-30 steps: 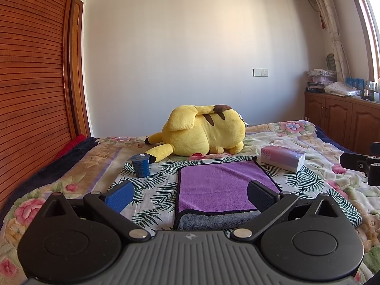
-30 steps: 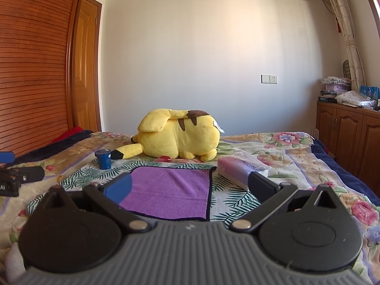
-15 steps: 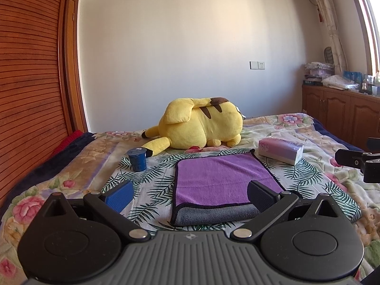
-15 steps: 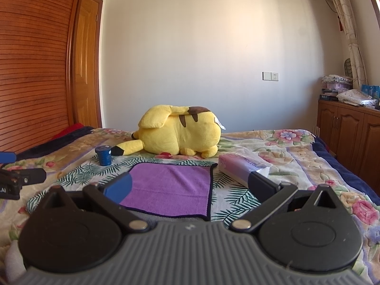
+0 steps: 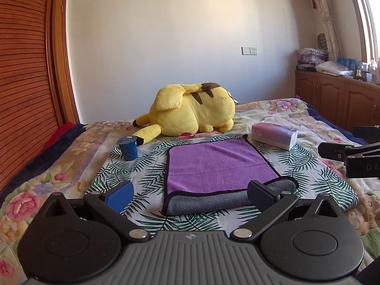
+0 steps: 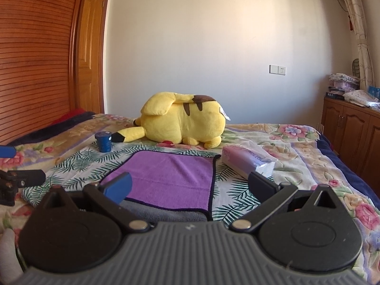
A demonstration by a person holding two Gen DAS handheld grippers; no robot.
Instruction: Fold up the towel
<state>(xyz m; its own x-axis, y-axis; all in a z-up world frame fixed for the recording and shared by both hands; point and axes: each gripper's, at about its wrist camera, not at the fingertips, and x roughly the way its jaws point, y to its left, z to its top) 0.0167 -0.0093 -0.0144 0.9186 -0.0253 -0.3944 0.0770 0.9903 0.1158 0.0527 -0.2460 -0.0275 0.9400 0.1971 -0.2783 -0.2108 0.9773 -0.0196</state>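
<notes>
The purple towel (image 5: 219, 166) lies flat on the palm-leaf sheet (image 5: 147, 171) of the bed (image 5: 296, 111), its near edge turned over to show the grey underside, so one fold seems to be in place. The left gripper (image 5: 190, 196) and the right gripper (image 6: 188, 186) hover just short of that near edge, jaws spread wide and grasping nothing.

The step in hand looks like the approach for the next fold. To do it well, each gripper should drop onto a near corner, left on the left corner and right on the right, with one finger slid under both layers so the grey fold does not peel apart. Pinch close to the corners, lift only enough to clear the sheet, then carry the edge straight toward the far hem at an even pace so the sides stay aligned.

Watch the tissue pack (image 5: 274, 135) just beside the far right corner, the blue cup (image 5: 128, 148) off to the left, and the Pikachu plush (image 5: 192, 111) beyond; none should be nudged.
</notes>
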